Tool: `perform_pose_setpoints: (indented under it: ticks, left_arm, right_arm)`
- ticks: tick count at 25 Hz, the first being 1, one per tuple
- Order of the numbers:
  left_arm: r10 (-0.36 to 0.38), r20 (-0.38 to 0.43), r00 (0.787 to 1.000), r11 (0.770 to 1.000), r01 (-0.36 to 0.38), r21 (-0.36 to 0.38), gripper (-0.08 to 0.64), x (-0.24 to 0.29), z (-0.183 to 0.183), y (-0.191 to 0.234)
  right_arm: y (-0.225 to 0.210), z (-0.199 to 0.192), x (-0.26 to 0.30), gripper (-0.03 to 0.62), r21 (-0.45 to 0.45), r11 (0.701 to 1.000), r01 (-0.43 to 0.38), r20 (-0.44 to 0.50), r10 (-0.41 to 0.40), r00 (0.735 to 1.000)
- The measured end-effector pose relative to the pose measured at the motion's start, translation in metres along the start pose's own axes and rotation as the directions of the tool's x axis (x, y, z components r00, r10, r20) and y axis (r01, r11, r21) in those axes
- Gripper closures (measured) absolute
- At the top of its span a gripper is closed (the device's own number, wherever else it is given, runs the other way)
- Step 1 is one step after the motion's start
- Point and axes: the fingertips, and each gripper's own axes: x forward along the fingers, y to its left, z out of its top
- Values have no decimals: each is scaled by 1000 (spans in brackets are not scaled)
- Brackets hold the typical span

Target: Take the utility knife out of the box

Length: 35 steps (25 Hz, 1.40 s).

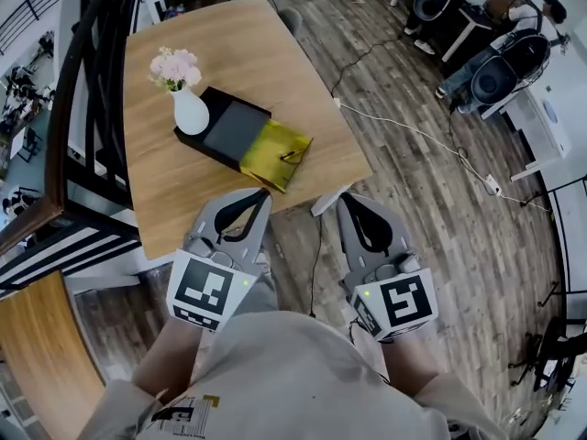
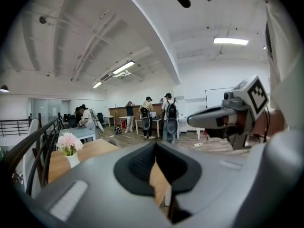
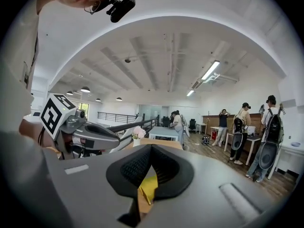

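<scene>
A black box (image 1: 229, 128) with a grey top lies on the wooden table (image 1: 266, 62). A gold cloth or bag (image 1: 275, 152) covers its near end, with a small dark item (image 1: 292, 155) on it. I cannot make out a utility knife. My left gripper (image 1: 261, 193) is shut and empty, just over the table's near edge. My right gripper (image 1: 347, 200) hangs beside it off the table corner, also shut and empty. In the right gripper view the gold cloth (image 3: 149, 186) shows below the closed right gripper (image 3: 151, 146). The left gripper view shows the left gripper (image 2: 156, 144) with its jaws together.
A white vase of pink flowers (image 1: 190, 111) stands touching the box's far left corner. A dark railing (image 1: 83, 108) runs along the table's left side. A white cable (image 1: 413, 136) crosses the wood floor on the right. People and office chairs (image 1: 495, 71) are at the far right.
</scene>
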Motion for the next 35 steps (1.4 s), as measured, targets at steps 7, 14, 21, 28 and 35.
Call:
perform_pose_setpoints:
  ticks: [7,14,21,28,35]
  left_arm:
    - [-56,-7,998,998,57,20,557,49,13,53]
    - [-89,9,996,996,89,17,557,86,21,100]
    - [-117,30,993,993,116,18,557,110,30,125]
    - [-126,71,990,990,130,-60,557,135,31,127]
    - [-83,111,990,993,92,-80,557,139,54,113]
  right_arm:
    - [-33,22,61,592,-1,998,67,-3,-67,998]
    - [-54,35,119,592,-14,995,96,-9,-96,995]
    - [-73,40,153,592,10,995,102,-20,-102,995]
    - [-91,25,173,592,20,997,71,-52,-69,996]
    - [-108,9,169,592,42,999,29,-74,-26,997]
